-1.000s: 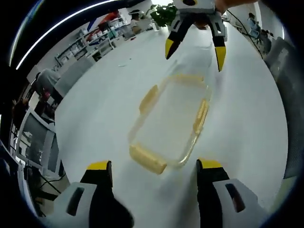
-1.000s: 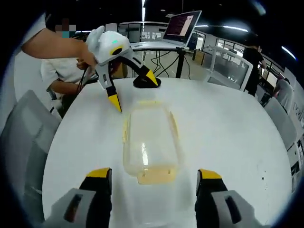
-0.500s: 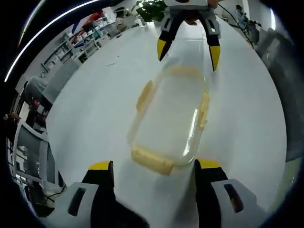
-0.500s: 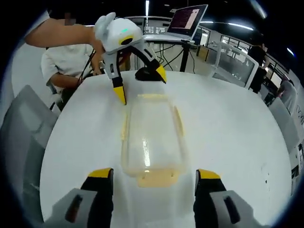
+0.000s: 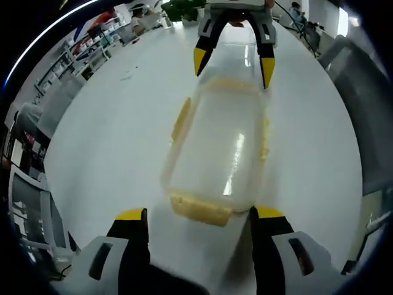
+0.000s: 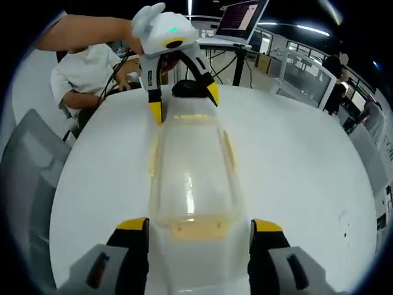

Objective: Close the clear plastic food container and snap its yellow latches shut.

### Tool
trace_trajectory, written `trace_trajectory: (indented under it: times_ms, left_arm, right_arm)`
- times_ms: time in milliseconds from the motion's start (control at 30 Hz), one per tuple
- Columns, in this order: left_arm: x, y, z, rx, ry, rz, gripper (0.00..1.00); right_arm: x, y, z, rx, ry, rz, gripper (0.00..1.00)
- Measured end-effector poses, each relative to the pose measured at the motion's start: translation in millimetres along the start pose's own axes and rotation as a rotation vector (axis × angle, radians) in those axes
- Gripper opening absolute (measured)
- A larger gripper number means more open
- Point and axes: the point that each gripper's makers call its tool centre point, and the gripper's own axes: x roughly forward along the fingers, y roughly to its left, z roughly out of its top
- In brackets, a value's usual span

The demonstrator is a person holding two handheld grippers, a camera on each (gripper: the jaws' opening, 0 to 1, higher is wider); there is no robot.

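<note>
The container point(image 5: 218, 144) is lying on the white table point(image 5: 116, 123) with its long axis running straight from one gripper to the other, one short end toward each. The left gripper point(image 5: 193, 216) is standing wide open, gripping nothing, its jaws flanking the near end latch point(image 5: 201, 209); whether they are touching it cannot be told. The right gripper point(image 6: 192, 226) is likewise spread wide and empty, straddling the opposite end latch point(image 6: 193, 228). The side latches point(image 6: 228, 152) are lying flared outward, seemingly unsnapped. Both grippers look equally near their ends.
</note>
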Motion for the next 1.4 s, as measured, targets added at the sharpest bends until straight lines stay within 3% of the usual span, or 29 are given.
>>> trace_trajectory:
  times_ms: [67, 900, 1267, 1333, 1400]
  left_arm:
    - [1.1, -3.6, 1.1, 0.023, 0.002, -0.034, 0.62]
    - [9.1, -4.2, 2.0, 0.079, 0.031, -0.186, 0.55]
    - [9.5, -5.8, 2.3, 0.124, 0.049, -0.222, 0.50]
    - [7.9, -4.1, -0.7, 0.120, 0.055, -0.227, 0.46]
    - [7.5, -2.9, -1.1, 0.115, 0.055, -0.223, 0.42]
  right_arm:
    - [2.6, -1.1, -2.2, 0.000, 0.017, 0.000, 0.65]
    - [12.6, 0.4, -11.0, -0.036, 0.084, 0.066, 0.56]
    - [11.1, -2.4, -11.0, -0.055, 0.096, 0.070, 0.45]
    - [10.1, -2.7, -11.2, -0.061, 0.099, 0.073, 0.38]
    - [11.0, -3.0, -10.8, -0.070, 0.100, 0.074, 0.38]
